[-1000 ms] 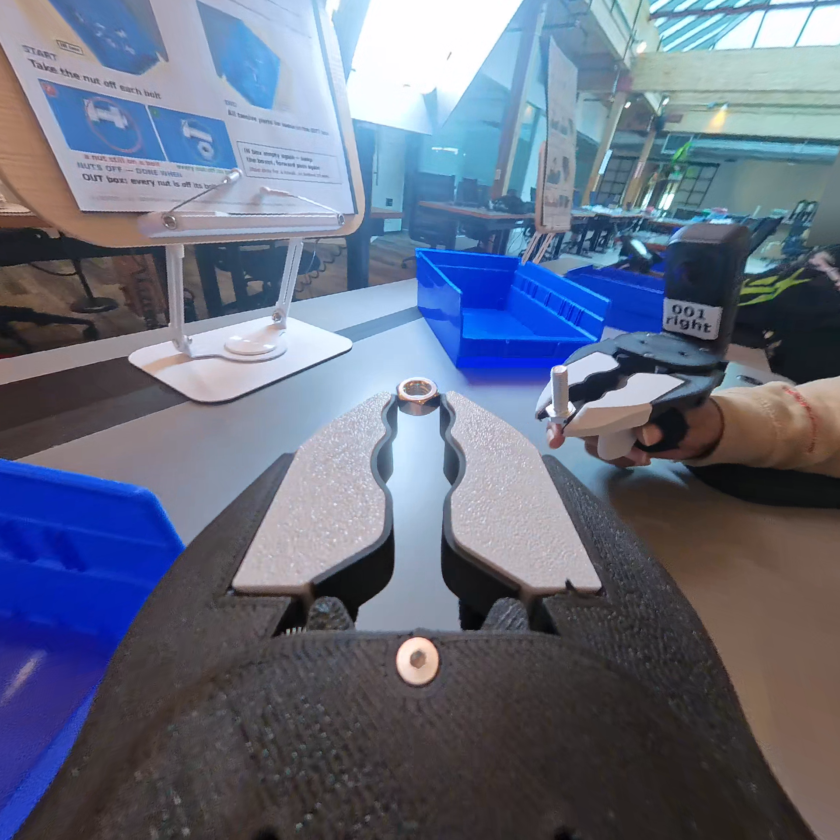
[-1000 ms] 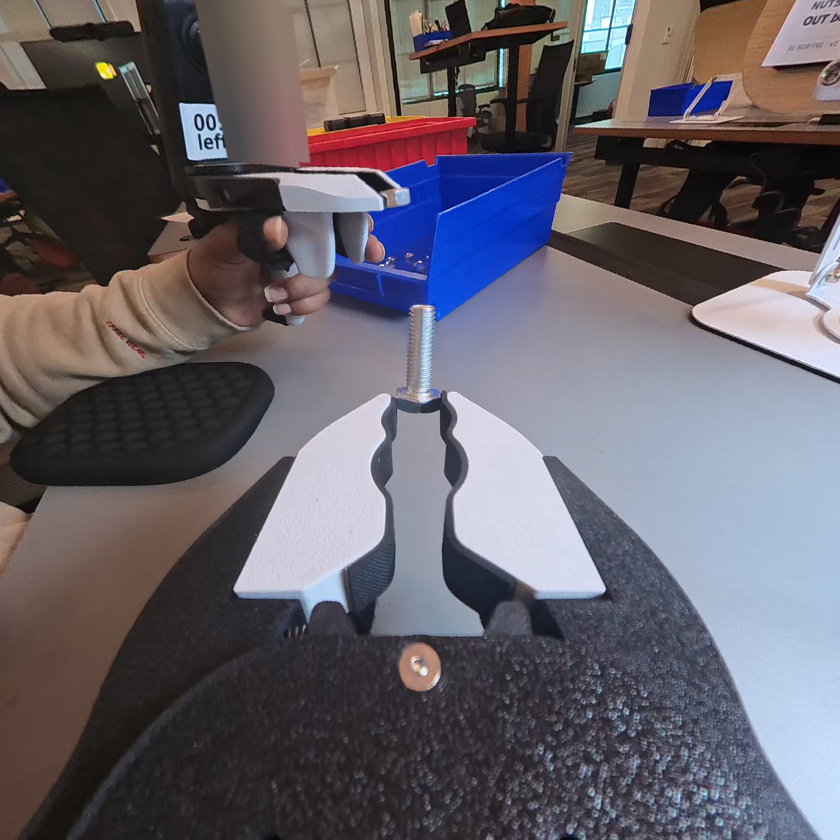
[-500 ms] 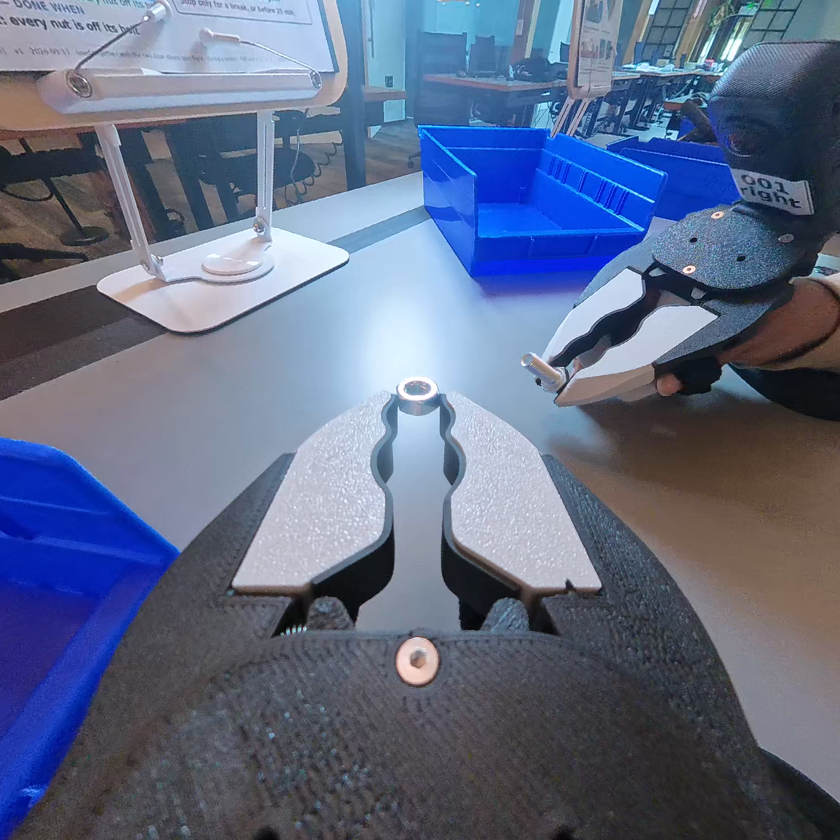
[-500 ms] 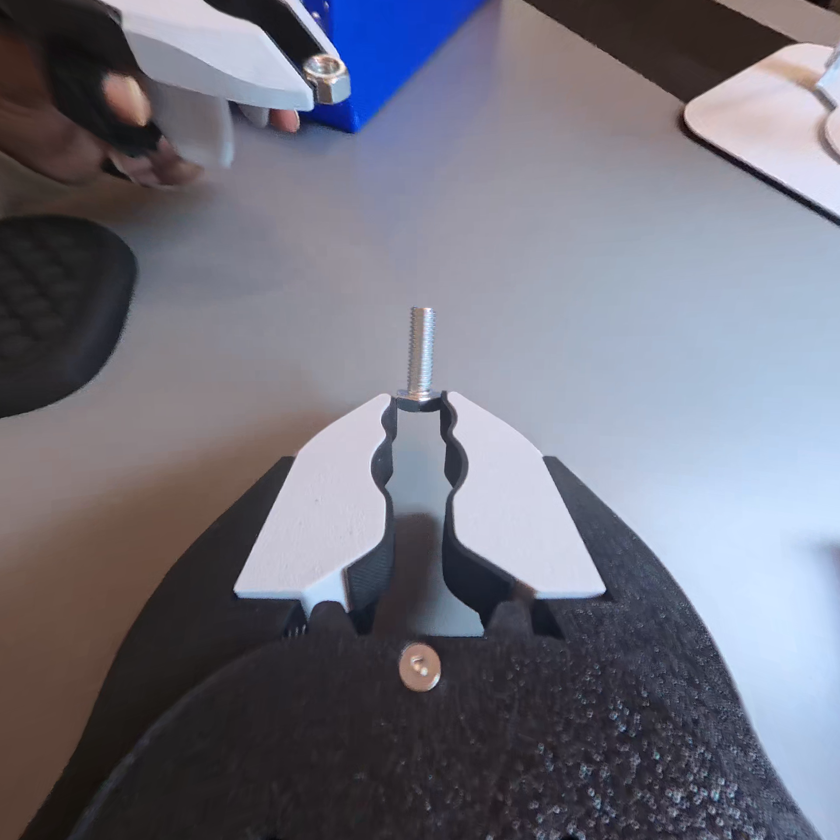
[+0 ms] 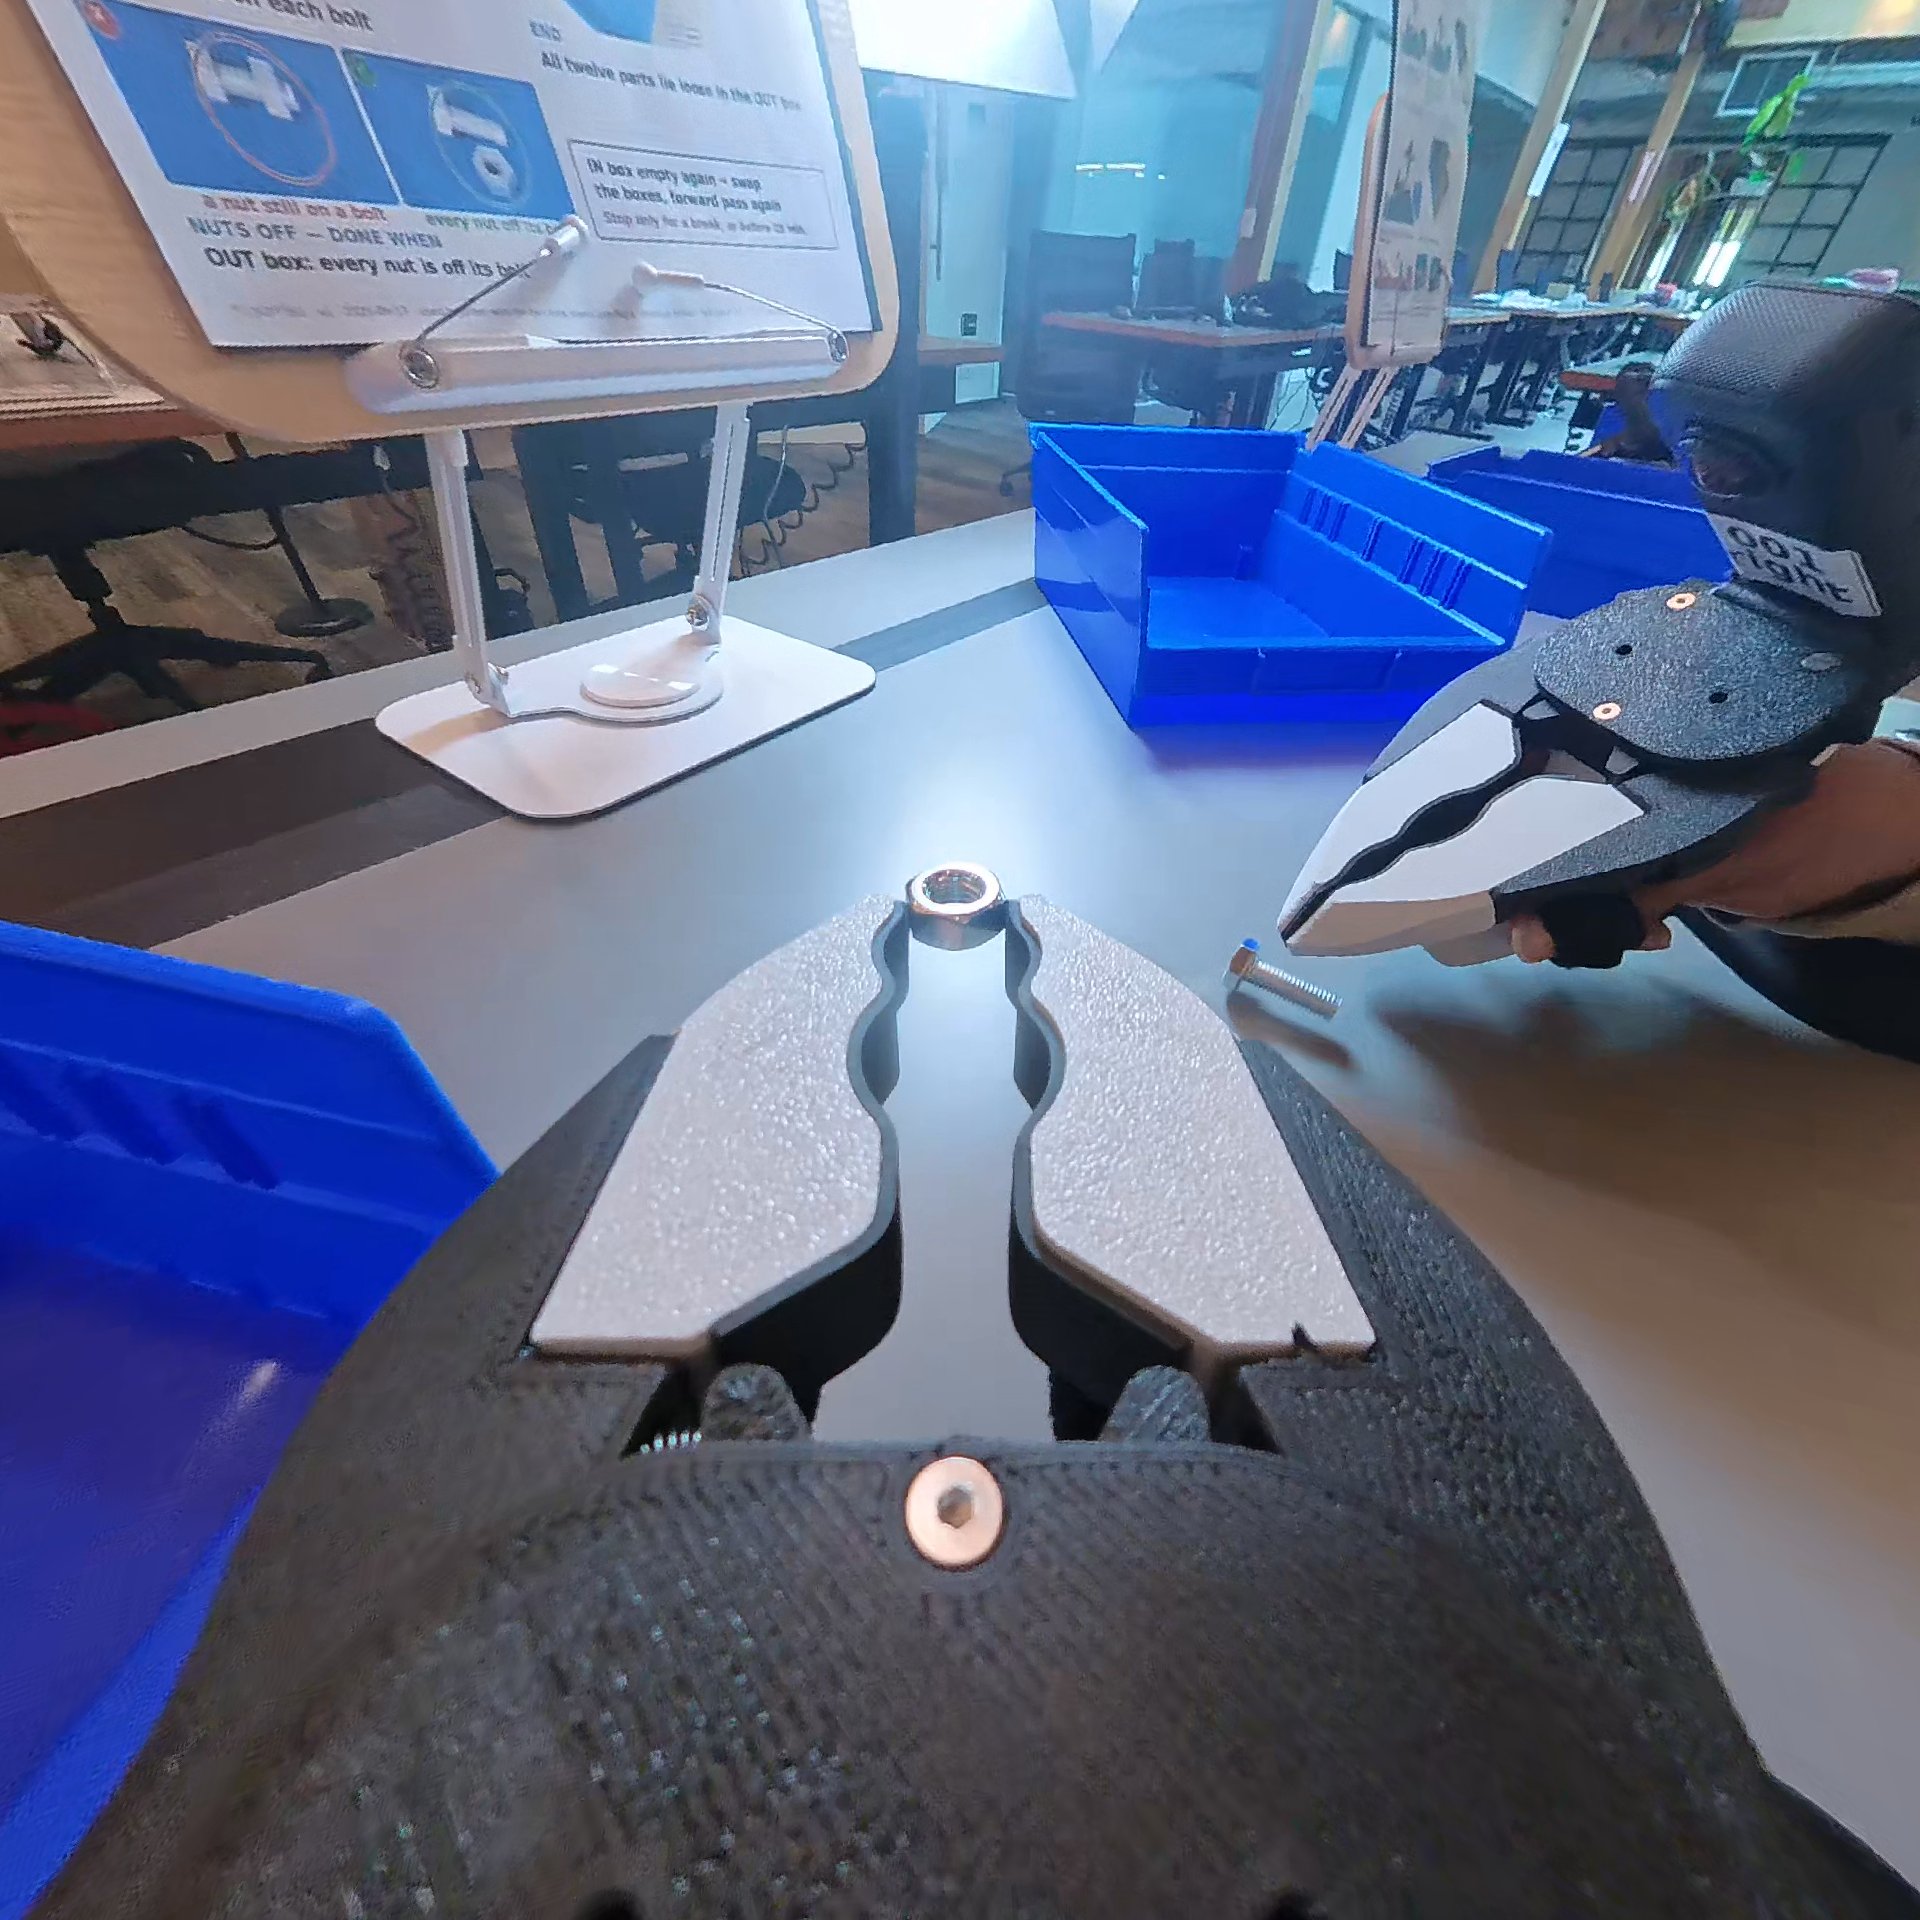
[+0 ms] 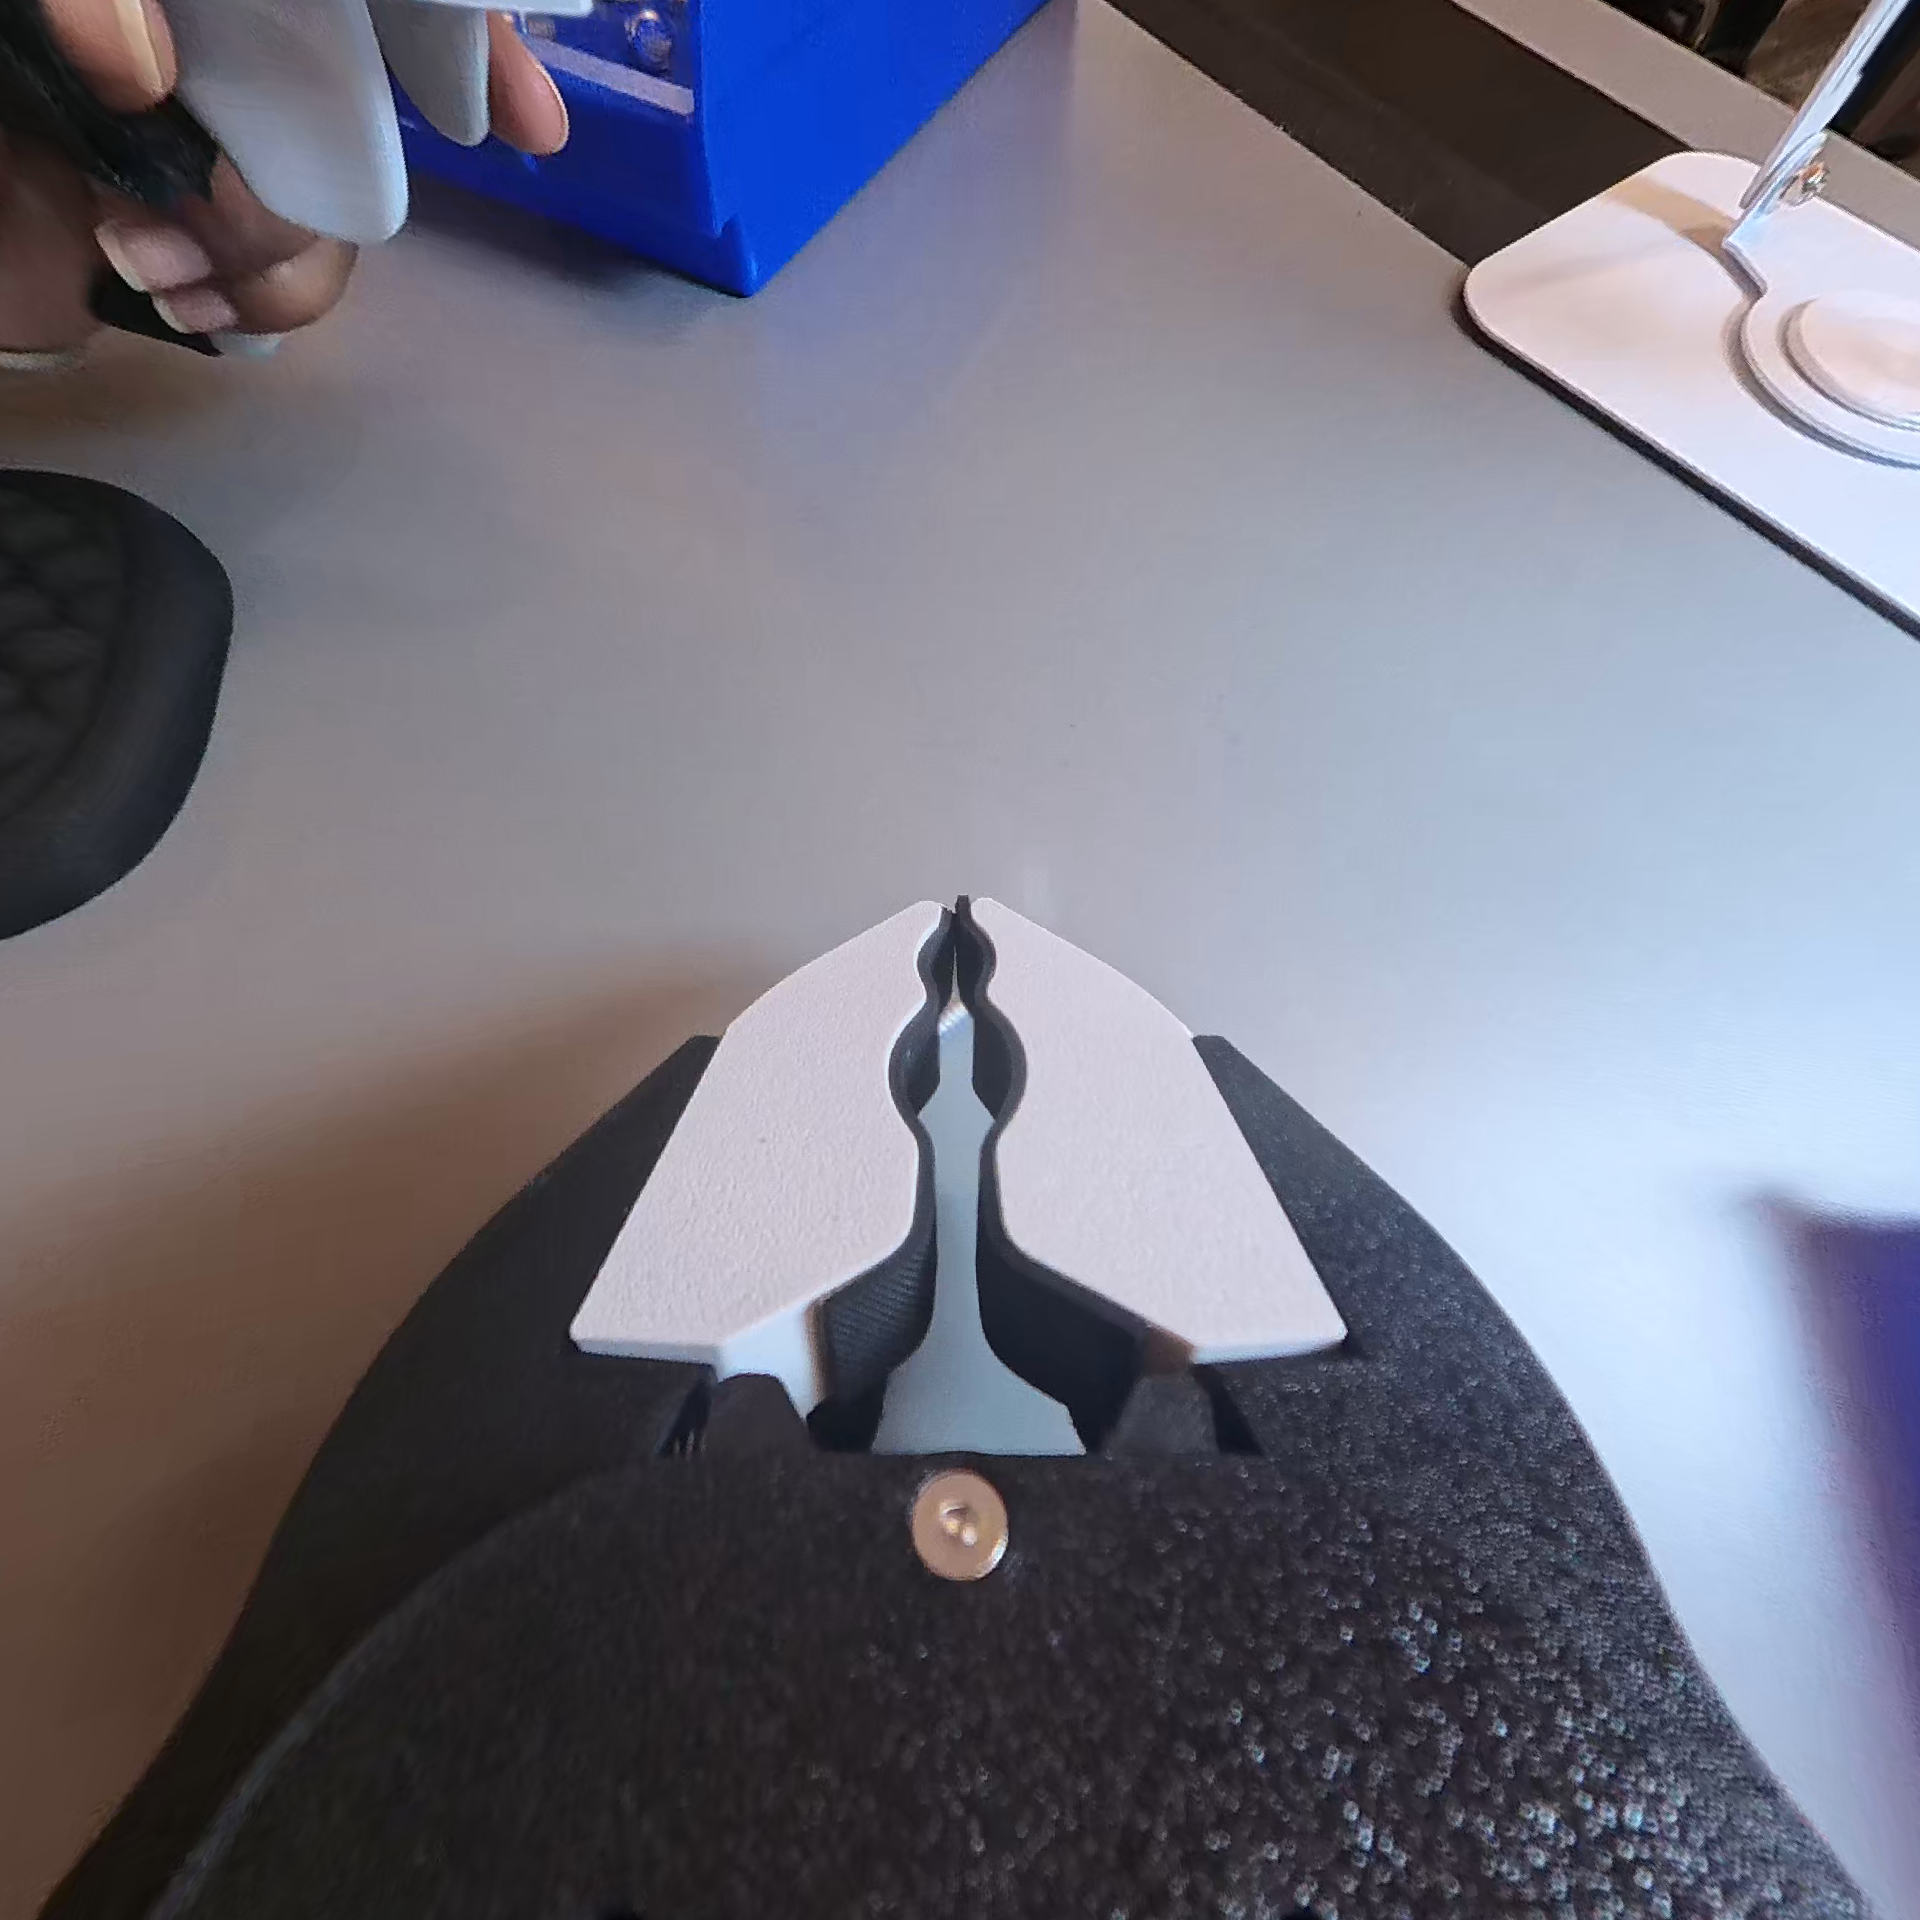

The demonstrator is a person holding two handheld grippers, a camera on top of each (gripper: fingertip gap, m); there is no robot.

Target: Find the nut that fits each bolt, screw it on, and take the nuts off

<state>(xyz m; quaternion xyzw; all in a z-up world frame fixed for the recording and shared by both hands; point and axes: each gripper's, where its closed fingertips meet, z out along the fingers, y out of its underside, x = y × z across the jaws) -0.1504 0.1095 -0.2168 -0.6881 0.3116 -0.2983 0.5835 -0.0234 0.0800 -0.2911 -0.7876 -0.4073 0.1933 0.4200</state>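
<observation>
Nut (image 5: 954,906): small bright steel hex, pinched flat-to-flat at the very tip of the left gripper (image 5: 954,920), jaws parted only by the nut's width, threaded bore facing up and toward the camera. Judged light, rigid and smooth; the hold on two opposite flats looks sound, though so shallow a purchase at the tips could let it twist or pop out under side load. Bolt (image 5: 1283,987): short, silver, hex-headed, lying on its side on the grey table (image 5: 727,914) just beside and below the tip of the right gripper (image 5: 1294,928), held by nothing, head toward the left gripper, threaded end pointing away from it. Judged light, stiff and prone to roll on the smooth top; best taken across the hex head, leaving the whole thread free for the nut. Right gripper, own view (image 6: 958,906): jaws closed tip to tip with nothing between them, hanging over bare table. Blue bin, near (image 5: 208,1091): at the left gripper's left, contents not visible in the left wrist view. Black padded rest (image 6: 94,686): on the table at the left of the right wrist view. White stand (image 5: 623,727): farther back, carrying an instruction sheet. Blue bin, far (image 5: 1299,582): beyond the bolt, appears empty. Status: nut and bolt apart, threading not begun.
</observation>
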